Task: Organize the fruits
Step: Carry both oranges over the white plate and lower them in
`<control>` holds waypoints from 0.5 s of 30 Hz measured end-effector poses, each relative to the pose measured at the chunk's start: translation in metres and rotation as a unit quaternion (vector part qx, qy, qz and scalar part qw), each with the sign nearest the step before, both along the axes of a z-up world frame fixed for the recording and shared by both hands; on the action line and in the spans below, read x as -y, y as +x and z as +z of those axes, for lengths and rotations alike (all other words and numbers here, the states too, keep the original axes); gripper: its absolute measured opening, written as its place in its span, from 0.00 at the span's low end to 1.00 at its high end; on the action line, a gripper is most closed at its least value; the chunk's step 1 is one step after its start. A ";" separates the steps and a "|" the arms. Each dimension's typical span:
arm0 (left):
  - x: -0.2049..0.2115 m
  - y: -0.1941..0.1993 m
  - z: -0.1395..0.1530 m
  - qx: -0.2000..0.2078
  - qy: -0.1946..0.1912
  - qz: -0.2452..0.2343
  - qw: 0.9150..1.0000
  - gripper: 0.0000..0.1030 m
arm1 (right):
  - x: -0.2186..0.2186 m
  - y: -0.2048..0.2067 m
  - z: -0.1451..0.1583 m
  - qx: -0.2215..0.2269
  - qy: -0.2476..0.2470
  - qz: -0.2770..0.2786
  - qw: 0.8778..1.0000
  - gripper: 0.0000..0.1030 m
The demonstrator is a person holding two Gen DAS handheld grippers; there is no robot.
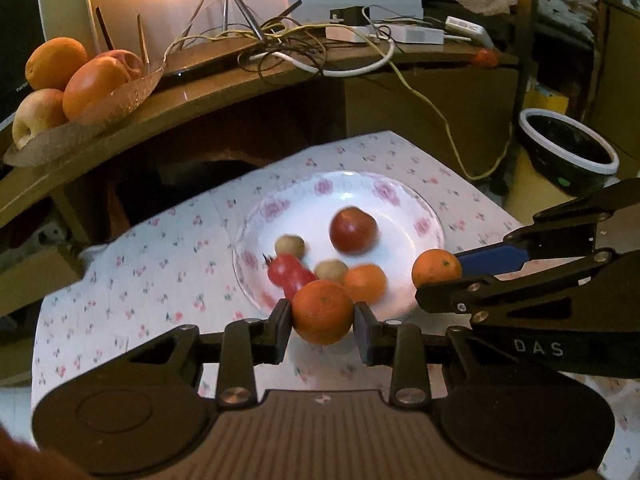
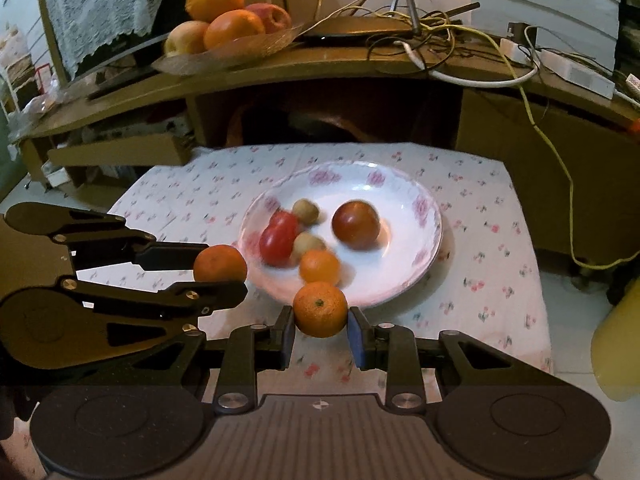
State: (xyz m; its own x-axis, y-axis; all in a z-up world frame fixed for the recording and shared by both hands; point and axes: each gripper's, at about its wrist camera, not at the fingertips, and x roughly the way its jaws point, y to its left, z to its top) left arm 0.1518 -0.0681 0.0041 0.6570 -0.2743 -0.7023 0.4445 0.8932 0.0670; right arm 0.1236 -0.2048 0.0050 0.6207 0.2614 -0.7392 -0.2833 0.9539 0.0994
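While each gripper pinches one small orange, both hang just above the near rim of the flowered plate [image 2: 434, 236]; the left gripper [image 1: 322, 322] squeezes a mandarin [image 1: 322, 312] between its pads, and the right gripper [image 2: 320, 326] squeezes another mandarin [image 2: 320, 309] the same way; I think they are held up like this so the oranges can go to a new spot, maybe the glass dish [image 2: 240, 54] of big fruit on the shelf; one more mandarin [image 2: 319, 266], a dark red tomato [image 2: 356, 225], a red pepper [image 2: 278, 238] and two little brown fruits stay on the plate; these look blurry, so I cannot tell what the brown ones are
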 end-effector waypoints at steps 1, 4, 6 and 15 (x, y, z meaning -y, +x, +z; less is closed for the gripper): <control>0.001 0.005 0.000 0.001 0.000 0.000 1.000 0.37 | 0.000 0.005 0.000 0.001 -0.001 -0.001 1.000 0.29; 0.004 0.020 -0.002 0.003 0.001 0.000 1.000 0.37 | 0.002 0.019 -0.001 0.006 -0.004 -0.004 1.000 0.29; 0.006 0.029 -0.005 0.005 0.007 -0.001 1.000 0.37 | 0.004 0.029 -0.002 0.007 -0.004 -0.006 1.000 0.29; 0.014 0.057 -0.018 0.001 0.011 -0.008 1.000 0.37 | 0.010 0.064 -0.016 -0.003 -0.009 -0.013 1.000 0.29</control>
State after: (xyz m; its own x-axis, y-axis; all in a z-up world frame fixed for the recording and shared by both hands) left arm 0.2093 -0.0826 -0.0139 0.6534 -0.2697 -0.7073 0.4592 0.8841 0.0871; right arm 0.1871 -0.2147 -0.0111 0.6230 0.2320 -0.7470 -0.2583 0.9624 0.0835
